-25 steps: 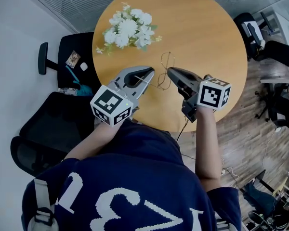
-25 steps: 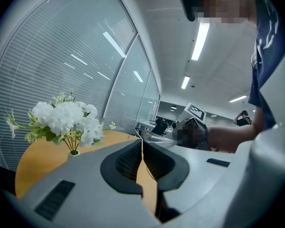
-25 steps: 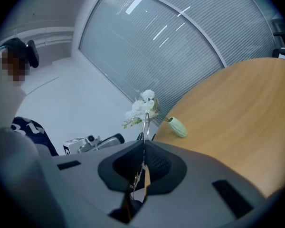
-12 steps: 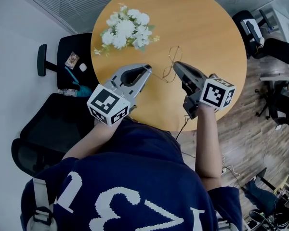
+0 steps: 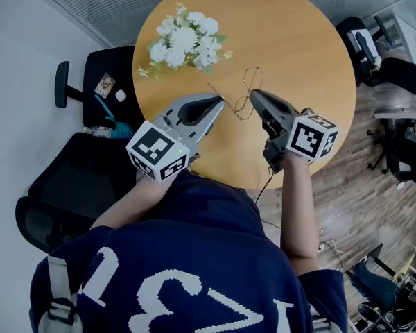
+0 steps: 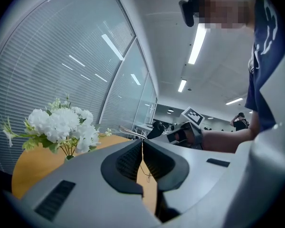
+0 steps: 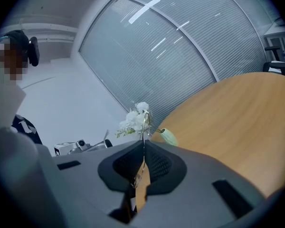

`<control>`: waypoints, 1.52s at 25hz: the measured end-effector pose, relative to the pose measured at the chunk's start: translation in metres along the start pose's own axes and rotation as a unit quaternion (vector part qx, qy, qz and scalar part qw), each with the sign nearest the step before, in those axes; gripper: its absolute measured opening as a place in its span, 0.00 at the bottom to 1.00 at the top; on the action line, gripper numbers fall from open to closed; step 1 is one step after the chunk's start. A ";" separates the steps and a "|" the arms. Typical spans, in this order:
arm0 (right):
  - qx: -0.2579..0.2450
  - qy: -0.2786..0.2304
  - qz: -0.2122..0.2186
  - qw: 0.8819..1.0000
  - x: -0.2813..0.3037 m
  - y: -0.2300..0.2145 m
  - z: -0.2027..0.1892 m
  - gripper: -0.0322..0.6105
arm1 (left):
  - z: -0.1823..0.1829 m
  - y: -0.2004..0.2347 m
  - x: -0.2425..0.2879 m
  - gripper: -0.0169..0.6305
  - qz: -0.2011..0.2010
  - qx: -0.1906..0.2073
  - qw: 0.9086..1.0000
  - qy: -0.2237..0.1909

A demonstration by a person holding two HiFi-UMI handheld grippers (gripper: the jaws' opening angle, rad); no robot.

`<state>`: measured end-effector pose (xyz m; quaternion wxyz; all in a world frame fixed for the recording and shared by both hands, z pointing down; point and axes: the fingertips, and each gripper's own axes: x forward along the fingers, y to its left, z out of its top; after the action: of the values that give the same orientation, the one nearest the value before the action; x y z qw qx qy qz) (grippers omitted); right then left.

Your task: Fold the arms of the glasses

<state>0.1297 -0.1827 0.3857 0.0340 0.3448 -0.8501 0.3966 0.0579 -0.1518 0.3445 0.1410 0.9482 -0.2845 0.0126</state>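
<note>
The left gripper has its 2 jaws pressed together on a thin temple arm of the glasses, and the arm's tip pokes out past the jaw tips. The right gripper is also closed, pinching the wire frame, with 1 lens rim rising above its tips. In the head view the glasses are stretched between the 2 grippers over the round wooden table, near the white flowers.
</note>
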 end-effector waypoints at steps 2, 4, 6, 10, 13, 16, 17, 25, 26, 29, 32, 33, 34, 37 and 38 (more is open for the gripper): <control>-0.006 0.008 0.008 1.000 0.004 0.008 -0.006 0.10 | 0.001 0.001 0.001 0.05 0.003 0.002 1.000 0.001; -0.013 0.015 0.017 1.000 0.007 0.017 -0.011 0.10 | 0.001 0.001 0.002 0.05 0.005 0.004 1.000 0.003; -0.022 0.023 0.028 0.999 0.010 0.027 -0.016 0.10 | 0.000 0.002 0.003 0.05 0.009 0.004 1.000 0.009; -0.044 0.042 0.041 0.997 0.014 0.044 -0.026 0.10 | -0.008 0.005 0.007 0.05 0.016 0.004 0.999 0.028; -0.054 0.050 0.046 0.996 0.016 0.051 -0.030 0.10 | -0.014 0.006 0.010 0.05 0.017 0.004 0.999 0.041; -0.053 0.045 0.044 0.997 0.015 0.051 -0.030 0.10 | -0.014 0.006 0.008 0.05 0.015 0.002 0.999 0.040; -0.052 0.042 0.042 0.997 0.014 0.050 -0.029 0.10 | -0.014 0.006 0.006 0.05 0.016 0.001 0.999 0.037; -0.127 0.053 -0.060 0.989 -0.007 0.007 -0.020 0.10 | -0.004 0.027 -0.014 0.05 0.046 0.009 0.999 0.018; -0.149 0.066 -0.082 0.983 -0.008 -0.003 -0.022 0.10 | -0.004 0.030 -0.017 0.05 0.050 0.009 0.999 0.018; -0.199 0.115 -0.131 0.964 -0.006 -0.030 -0.036 0.10 | -0.008 0.040 -0.023 0.05 0.060 0.003 0.998 0.019; -0.232 0.172 -0.162 0.944 0.004 -0.057 -0.060 0.10 | -0.014 0.047 -0.027 0.05 0.069 -0.004 0.997 0.023; -0.242 0.191 -0.170 0.936 0.008 -0.065 -0.068 0.10 | -0.017 0.049 -0.028 0.05 0.071 -0.005 0.997 0.025; -0.252 0.209 -0.176 0.928 0.013 -0.072 -0.077 0.10 | -0.019 0.050 -0.029 0.05 0.072 -0.007 0.997 0.027; -0.279 0.265 -0.189 0.903 0.027 -0.092 -0.104 0.10 | -0.025 0.055 -0.031 0.05 0.078 -0.012 0.996 0.033; -0.289 0.281 -0.191 0.895 0.032 -0.098 -0.113 0.10 | -0.027 0.057 -0.033 0.05 0.081 -0.014 0.996 0.035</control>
<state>0.1413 -0.1654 0.5377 0.4454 0.3497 -0.7998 0.1993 0.0011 -0.1722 0.3818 0.1626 0.9189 -0.3554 0.0534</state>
